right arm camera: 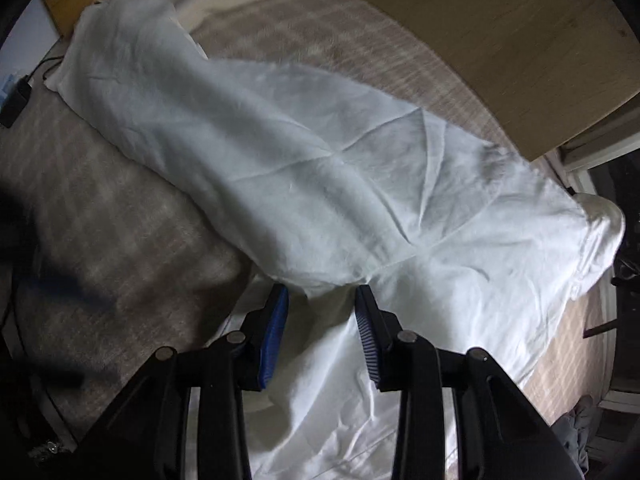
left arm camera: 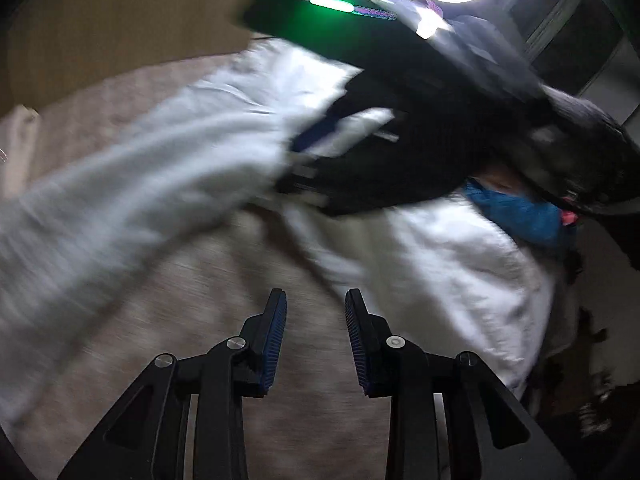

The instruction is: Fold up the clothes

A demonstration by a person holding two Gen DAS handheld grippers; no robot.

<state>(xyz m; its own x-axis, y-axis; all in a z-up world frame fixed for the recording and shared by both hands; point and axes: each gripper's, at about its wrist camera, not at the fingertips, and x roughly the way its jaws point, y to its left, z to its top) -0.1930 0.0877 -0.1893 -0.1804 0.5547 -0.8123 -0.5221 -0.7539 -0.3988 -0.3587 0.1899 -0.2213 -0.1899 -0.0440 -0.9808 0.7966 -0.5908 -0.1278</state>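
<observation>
White garment (right arm camera: 304,168) lies spread on the grey bedcover (right arm camera: 100,208), its long axis running from the wooden headboard (right arm camera: 500,40) down to our right gripper (right arm camera: 322,300). That gripper is nearer, jaws parted and empty above a fold; our left gripper (left arm camera: 316,304) gapes empty over bare cover.

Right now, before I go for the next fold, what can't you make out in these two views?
- Left wrist view: the white garment is smeared by motion blur, so its edges are unclear.
- Left wrist view: the right gripper is blurred; whether it touches the cloth is unclear.
- Right wrist view: the garment's near end runs under the gripper and off the bottom edge.
</observation>
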